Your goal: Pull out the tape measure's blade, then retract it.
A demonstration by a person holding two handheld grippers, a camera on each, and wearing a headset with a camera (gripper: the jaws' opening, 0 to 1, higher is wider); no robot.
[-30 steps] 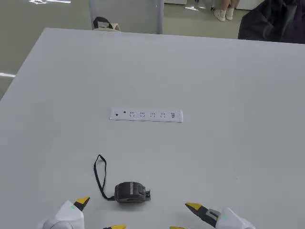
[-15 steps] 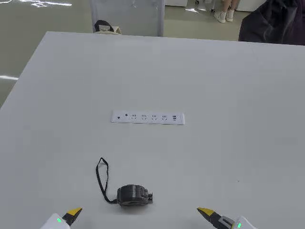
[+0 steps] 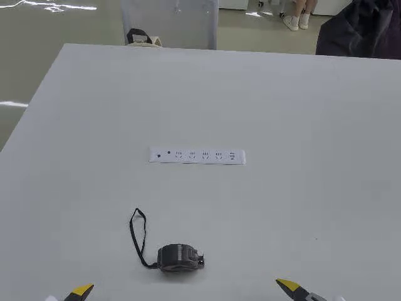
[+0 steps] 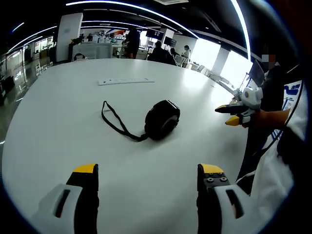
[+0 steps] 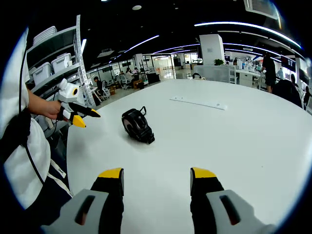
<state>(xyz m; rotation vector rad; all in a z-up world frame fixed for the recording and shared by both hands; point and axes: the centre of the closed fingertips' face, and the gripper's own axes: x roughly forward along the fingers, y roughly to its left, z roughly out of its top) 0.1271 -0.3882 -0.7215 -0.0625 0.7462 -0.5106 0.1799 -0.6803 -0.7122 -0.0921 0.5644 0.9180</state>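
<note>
Left gripper [image 4: 147,168]: jaws spread wide, nothing between them. The black round-cased tape measure [image 4: 162,118] lies on the white tabletop [image 4: 53,102], ahead of the jaws and well clear of both tips. Its blade is housed in the case. Its black loop strap [image 4: 117,124] trails toward the left jaw's side.

Right gripper [image 5: 156,172]: jaws equally wide, empty. The tape measure lies ahead, nearer its left jaw. A white power strip [image 5: 197,102] lies farther beyond.

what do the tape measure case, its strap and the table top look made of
Tape measure case: dark, dull sheen, probably plastic or rubber. Strap: thin black cord, likely woven; it lies in a limp loop. Table top: smooth white, faintly glossy, perhaps laminate.
</note>
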